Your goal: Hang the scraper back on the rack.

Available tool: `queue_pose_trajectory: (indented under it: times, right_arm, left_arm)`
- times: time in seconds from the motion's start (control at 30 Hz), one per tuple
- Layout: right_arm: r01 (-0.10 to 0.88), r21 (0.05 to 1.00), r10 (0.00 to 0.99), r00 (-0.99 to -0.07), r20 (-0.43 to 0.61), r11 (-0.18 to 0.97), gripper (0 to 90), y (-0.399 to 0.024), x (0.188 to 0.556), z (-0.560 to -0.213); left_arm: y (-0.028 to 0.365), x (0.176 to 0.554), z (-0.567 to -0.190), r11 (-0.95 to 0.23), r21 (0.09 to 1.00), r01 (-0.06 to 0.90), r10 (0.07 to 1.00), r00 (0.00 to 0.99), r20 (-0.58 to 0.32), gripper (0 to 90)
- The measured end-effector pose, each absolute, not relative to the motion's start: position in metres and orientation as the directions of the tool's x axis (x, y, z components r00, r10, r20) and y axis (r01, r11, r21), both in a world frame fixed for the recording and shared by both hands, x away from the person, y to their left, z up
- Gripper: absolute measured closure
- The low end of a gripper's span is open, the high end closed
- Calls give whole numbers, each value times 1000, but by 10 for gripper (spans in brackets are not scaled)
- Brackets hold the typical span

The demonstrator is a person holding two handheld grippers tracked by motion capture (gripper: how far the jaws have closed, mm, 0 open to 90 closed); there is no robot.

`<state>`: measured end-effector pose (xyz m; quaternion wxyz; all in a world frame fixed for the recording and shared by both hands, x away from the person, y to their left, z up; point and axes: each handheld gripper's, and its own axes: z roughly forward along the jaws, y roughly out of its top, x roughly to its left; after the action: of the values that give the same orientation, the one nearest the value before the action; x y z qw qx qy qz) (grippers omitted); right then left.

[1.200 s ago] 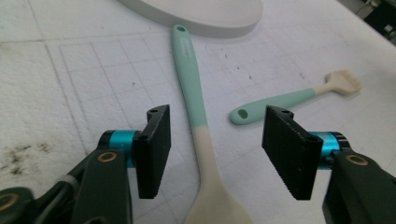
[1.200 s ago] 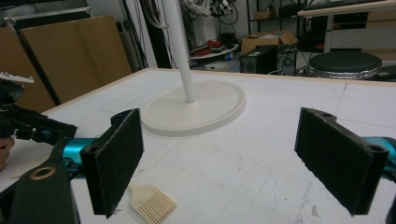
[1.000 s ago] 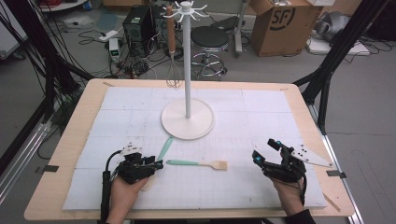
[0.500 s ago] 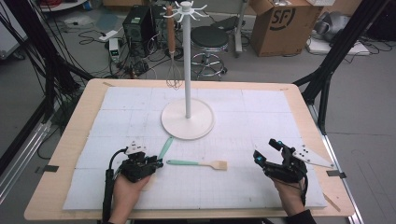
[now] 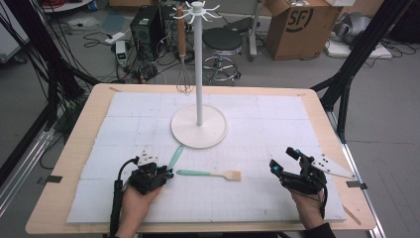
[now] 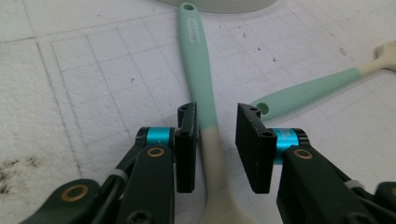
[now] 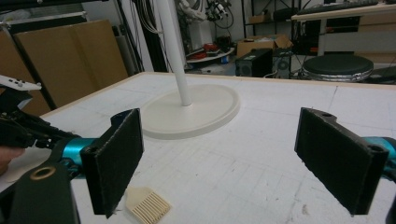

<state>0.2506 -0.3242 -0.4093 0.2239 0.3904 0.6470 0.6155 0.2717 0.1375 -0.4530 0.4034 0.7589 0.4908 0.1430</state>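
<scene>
The mint-handled utensil [image 6: 200, 84], lying just in front of the stand base [image 5: 199, 134], is straddled by the left gripper [image 6: 215, 140], whose jaws have just been closing; one pad touches it, the other stands apart. The right gripper [image 5: 286, 166] is unmoved, spread wide and empty, near the mat's edge [image 5: 341, 208].

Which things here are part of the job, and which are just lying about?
In the job:
- mint-handled utensil between the left gripper's closing jaws
- white hanging stand, probably its destination
- whisk on the stand

Lying about:
- mint-handled brush
- right gripper, open, idle
- cardboard box, stool
</scene>
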Motion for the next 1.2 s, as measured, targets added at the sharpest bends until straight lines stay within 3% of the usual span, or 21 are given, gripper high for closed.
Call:
queue_pose_trajectory:
  times: [0.23, 0.93, 1.2]
  right_arm:
    - [231, 971, 781, -594, 192, -63, 146, -324, 250, -409]
    - [226, 973, 785, -592, 184, -58, 146, -324, 250, -408]
    - [226, 972, 788, -586, 188, -64, 146, -327, 251, -409]
  left_arm:
    - [129, 268, -452, -239, 755, 611, 882, 462, -95, 737]
    - [134, 271, -453, -218, 756, 617, 878, 463, -124, 813]
    - [154, 277, -453, -97, 753, 651, 830, 470, -299, 817]
